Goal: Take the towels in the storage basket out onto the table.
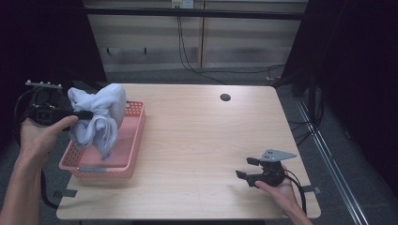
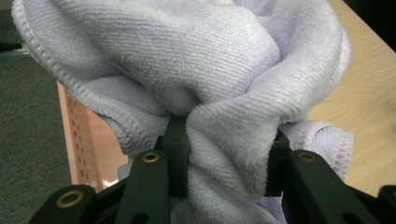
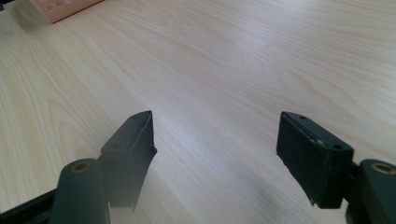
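towel held above the basket, right hand idle

my left gripper (image 1: 87, 114) has its fingers (image 2: 177, 154) clamped on a thick bunched fold of the pale lilac towel (image 1: 99, 117), holding it off the tabletop (image 1: 197, 140) over the far left part of the pink basket (image 1: 133, 140). in the left gripper view the cloth is pinched between the two black pads, which stand partly apart because of the wad of terry between them, and the rest of the towel billows up and over them, its stitched hem curling down the left side. from the high view, loose folds hang down from the grip into the basket, the lowest reaching close to its floor; i cannot tell whether they touch it. the basket sits at the left edge of the tabletop, its long side running away from me.

my right gripper (image 1: 249, 168) rests low at the near right of the tabletop, well apart from towel and basket, held in my right hand (image 1: 281, 190). its fingers (image 3: 128, 149) stand wide open with bare wood between them, gripping nothing. a corner of the pink basket shows at the top left of the right gripper view. a dark round hole (image 1: 225, 97) lies in the far part of the tabletop.
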A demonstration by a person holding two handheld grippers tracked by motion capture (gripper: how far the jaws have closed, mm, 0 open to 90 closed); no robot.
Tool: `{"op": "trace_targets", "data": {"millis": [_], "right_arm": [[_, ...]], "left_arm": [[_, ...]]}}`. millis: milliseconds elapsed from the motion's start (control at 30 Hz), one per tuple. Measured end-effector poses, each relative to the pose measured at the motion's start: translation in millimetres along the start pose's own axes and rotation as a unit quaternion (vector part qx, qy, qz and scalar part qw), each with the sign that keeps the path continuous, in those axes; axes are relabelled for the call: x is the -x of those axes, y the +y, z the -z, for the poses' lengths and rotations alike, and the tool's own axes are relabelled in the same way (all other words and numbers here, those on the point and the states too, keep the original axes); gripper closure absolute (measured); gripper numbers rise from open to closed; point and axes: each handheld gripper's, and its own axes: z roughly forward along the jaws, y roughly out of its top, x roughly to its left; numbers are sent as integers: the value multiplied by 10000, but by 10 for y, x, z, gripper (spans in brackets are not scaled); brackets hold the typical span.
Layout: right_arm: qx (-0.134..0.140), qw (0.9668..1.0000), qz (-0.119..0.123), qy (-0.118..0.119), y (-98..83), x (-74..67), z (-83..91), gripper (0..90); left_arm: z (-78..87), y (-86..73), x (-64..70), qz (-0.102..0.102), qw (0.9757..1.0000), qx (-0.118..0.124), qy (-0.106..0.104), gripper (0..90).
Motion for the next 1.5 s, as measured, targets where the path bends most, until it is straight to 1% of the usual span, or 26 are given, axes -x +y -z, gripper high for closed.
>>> {"op": "trace_targets", "data": {"millis": [67, 100, 167, 267, 400, 433, 467, 500, 667, 767, 867, 967, 1000, 1067, 1100, 1133, 1200, 1267, 1300, 1400, 1500], "right_arm": [[2, 10000, 6, 2, 0, -4, 2, 273], [2, 10000, 7, 5, 1, -5, 3, 273], [16, 10000, 14, -5, 2, -3, 8, 273], [19, 10000, 4, -6, 2, 3, 7, 273], [19, 10000, 8, 1, 2, 3, 8, 273], [20, 10000, 4, -4, 2, 3, 9, 273], [22, 10000, 5, -9, 2, 4, 9, 273], [21, 10000, 1, -1, 3, 5, 8, 273], [18, 10000, 7, -9, 2, 0, 11, 273], [34, 10000, 6, -5, 4, 9, 14, 274], [34, 10000, -12, -9, 4, 7, 19, 273], [46, 10000, 2, -13, 5, 9, 21, 273], [48, 10000, -14, -11, 5, 8, 24, 273], [44, 10000, -6, -15, 4, 8, 25, 273], [46, 10000, -15, -12, 5, 8, 26, 273], [54, 10000, -12, -14, 5, 9, 27, 273], [60, 10000, -3, -13, 5, 11, 29, 273], [57, 10000, -5, -17, 5, 13, 31, 273], [59, 10000, -5, -18, 4, 14, 32, 273], [57, 10000, -3, -16, 4, 16, 31, 273], [58, 10000, -7, -13, 4, 16, 31, 273]], "left_arm": [[16, 22, 25, -45, 10000, -42, 24, 635], [28, 44, 42, -85, 9999, -100, 39, 635], [50, 57, 66, -141, 9998, -72, 103, 635], [82, 79, 79, -173, 9998, -24, 81, 633], [129, 113, 97, -196, 9998, 85, 52, 632], [136, 117, 113, -176, 9997, 139, 42, 632], [150, 123, 118, -216, 9997, 141, 43, 632], [166, 137, 138, -221, 9995, 234, 18, 632], [206, 173, 191, -252, 9991, 351, 2, 632], [220, 195, 263, -287, 9987, 427, -34, 632], [230, 211, 325, -387, 9981, 462, -80, 632], [233, 238, 436, -451, 9975, 524, -138, 632], [232, 250, 464, -490, 9972, 531, -167, 632], [227, 269, 513, -491, 9969, 588, -188, 631], [225, 289, 542, -535, 9967, 575, -212, 631], [217, 306, 568, -527, 9965, 603, -228, 631], [210, 336, 602, -585, 9962, 601, -239, 631], [198, 366, 649, -568, 9958, 662, -267, 631], [187, 385, 669, -590, 9955, 680, -303, 631], [146, 420, 735, -645, 9951, 681, -306, 630], [97, 448, 784, -672, 9946, 687, -394, 630]]}}
